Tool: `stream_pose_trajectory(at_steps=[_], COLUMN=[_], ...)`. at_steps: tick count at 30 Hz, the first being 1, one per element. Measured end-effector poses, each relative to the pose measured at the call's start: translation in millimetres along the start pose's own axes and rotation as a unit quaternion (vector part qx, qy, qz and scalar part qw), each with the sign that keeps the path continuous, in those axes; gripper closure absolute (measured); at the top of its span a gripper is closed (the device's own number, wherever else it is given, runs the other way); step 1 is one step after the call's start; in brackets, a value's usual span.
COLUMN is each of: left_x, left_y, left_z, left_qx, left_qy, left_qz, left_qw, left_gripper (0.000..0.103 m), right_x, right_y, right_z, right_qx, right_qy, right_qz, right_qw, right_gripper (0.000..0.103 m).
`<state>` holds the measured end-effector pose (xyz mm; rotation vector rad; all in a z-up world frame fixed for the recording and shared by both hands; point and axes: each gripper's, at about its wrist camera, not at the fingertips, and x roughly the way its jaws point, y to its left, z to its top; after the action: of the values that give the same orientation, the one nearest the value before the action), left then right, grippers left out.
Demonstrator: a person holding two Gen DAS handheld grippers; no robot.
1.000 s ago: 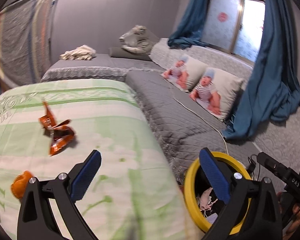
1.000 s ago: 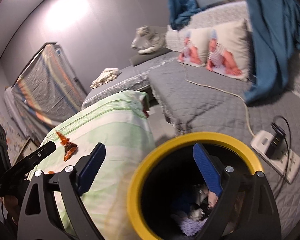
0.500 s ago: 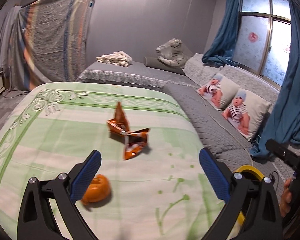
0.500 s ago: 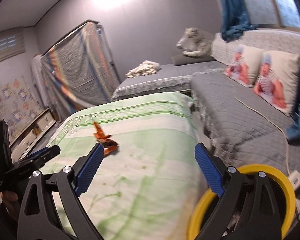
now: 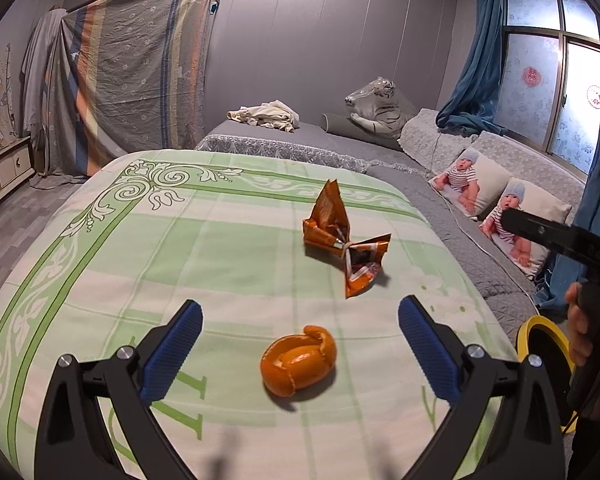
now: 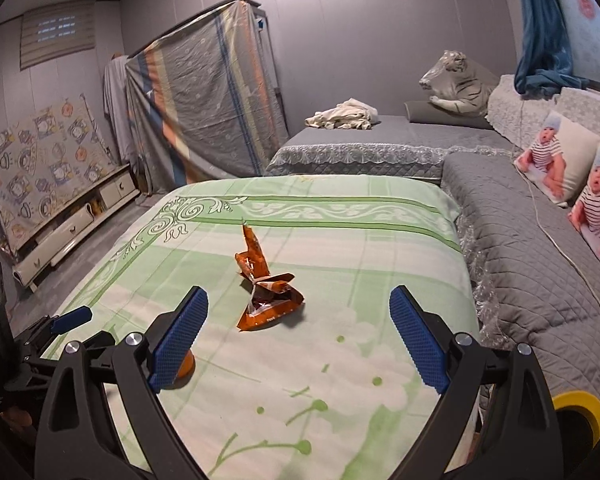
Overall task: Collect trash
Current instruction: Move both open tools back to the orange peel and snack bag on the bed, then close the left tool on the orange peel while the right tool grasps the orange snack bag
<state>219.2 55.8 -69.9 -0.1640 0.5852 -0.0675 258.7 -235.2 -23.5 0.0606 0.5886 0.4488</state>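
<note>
trash outstanding on the green bedspread [image 5: 220, 248]. left wrist view: my left gripper [image 5: 298, 340] is wide open and empty; orange peel [image 5: 298, 362] lies between the jaws, crumpled wrapper [image 5: 346, 246] beyond them. right wrist view: my right gripper [image 6: 298, 338] gapes empty, wrapper [image 6: 266, 286] between the jaws, yellow bin [image 6: 578, 410] low right. nothing collected from here yet.

A crumpled orange snack wrapper [image 5: 346, 246] is lying on the green-patterned bed cover [image 5: 180, 248], twisted at its middle with one end sticking up in a point. Nearer, well apart from it, a curled orange peel [image 5: 298, 360] is resting with its hollow side facing up. A yellow-rimmed bin [image 5: 540, 336] is standing beside the bed's edge.
</note>
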Motion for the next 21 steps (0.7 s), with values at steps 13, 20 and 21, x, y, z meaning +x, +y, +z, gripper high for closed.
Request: stream_pose_trajectory(at_steps=[13, 20, 21], left_x=[38, 56, 57], left_y=[4, 7, 8], left_z=[-16, -19, -19], left_qx=[0.028, 0.015, 0.013], left_qy=[0.049, 0.079, 0.082], left_qz=[-0.038, -0.063, -0.065], left_qw=[0.9977, 0.9948, 0.9944], left_gripper=[0.008, 0.008, 0.008], right_x=[103, 159, 166], right_y=[32, 47, 47], right_z=[9, 15, 15], right_qx=[-0.051, -0.075, -0.077], right_qy=[0.074, 0.107, 0.111], right_qz=[0.046, 0.049, 0.047], right_qw=[0.995, 0.990, 0.990], right_gripper=[0.015, 0.015, 0.016])
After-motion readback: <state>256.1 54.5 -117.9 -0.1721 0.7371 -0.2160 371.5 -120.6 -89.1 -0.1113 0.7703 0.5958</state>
